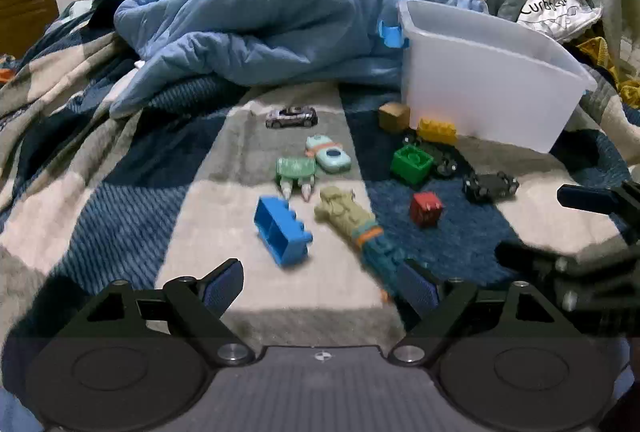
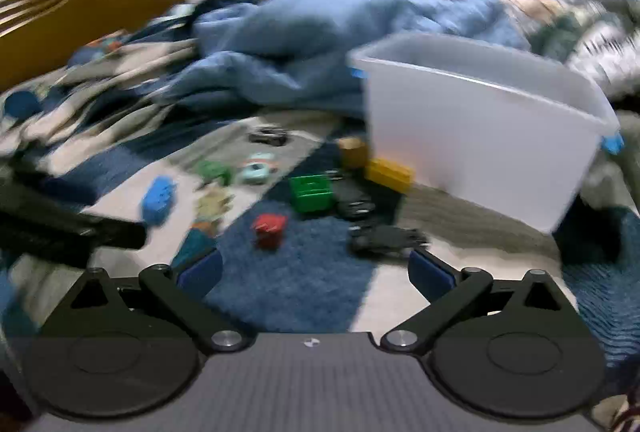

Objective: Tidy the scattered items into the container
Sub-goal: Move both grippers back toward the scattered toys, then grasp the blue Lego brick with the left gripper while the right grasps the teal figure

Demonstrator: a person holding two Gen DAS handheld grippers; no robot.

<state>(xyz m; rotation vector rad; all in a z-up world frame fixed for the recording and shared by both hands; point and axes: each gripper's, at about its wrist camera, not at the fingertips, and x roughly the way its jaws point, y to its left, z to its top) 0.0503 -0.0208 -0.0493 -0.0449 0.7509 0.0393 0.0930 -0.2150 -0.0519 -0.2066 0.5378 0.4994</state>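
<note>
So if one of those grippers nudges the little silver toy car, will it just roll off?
Probably not far. The silver toy car sits on its wheels, so a push along its length could start it rolling, but the fuzzy checked blanket would likely slow it quickly. It looks small and rigid, so the open left gripper should lift it easily, though its smooth body might slip.

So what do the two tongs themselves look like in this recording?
Both look identical: left tongs and right tongs have black angular linkage arms with silver pivot bolts, blue ribbed pads on the fingers, and a grey textured base with two round black discs. No cables or sleeves visible.
</note>
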